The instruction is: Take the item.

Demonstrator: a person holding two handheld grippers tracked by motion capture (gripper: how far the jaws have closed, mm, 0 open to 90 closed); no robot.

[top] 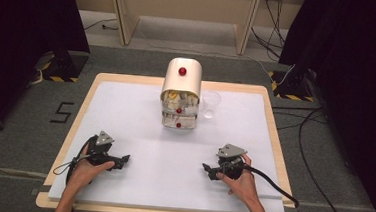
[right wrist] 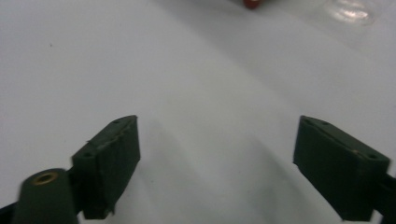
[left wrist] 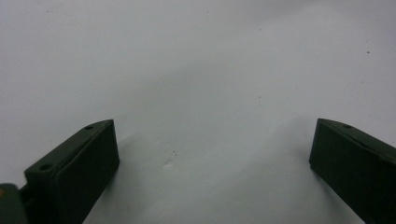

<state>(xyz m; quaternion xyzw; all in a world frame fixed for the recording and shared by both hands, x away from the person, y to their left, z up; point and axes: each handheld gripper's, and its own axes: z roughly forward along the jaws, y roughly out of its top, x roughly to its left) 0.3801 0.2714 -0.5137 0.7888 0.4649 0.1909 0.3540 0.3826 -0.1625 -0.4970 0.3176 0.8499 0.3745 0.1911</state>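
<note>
1. High view: a small drawer cabinet [top: 181, 93] with red knobs [top: 182, 71] stands at the far middle of the table [top: 126, 106]. Its upper drawers look pulled out, with pale things inside that are too small to name.
2. A clear cup [top: 211, 104] stands just beside the cabinet, on its right.
3. Left gripper [top: 124, 158] rests on the table well apart from the cabinet, on the near side and to its left. The person's left hand [top: 87, 169] holds it, with the tip turned toward the middle.
4. Right gripper [top: 206, 168] rests near and to the right of the cabinet's line, in the right hand [top: 241, 182], and faces the left one.
5. Left gripper view: the jaws are spread wide over bare table, with nothing between them.
6. Right gripper view: these jaws are also spread wide and empty. A red knob [right wrist: 252, 3] and the cup [right wrist: 350, 10] sit far ahead at the top edge.
7. Judged step: the start, with both grippers parked and no reach begun.
8. The next move probably calls for one gripper to lift and travel forward to the cabinet. It would line its spread jaws on a knob or on the cup, while the other gripper readies to steady the cabinet.
</note>
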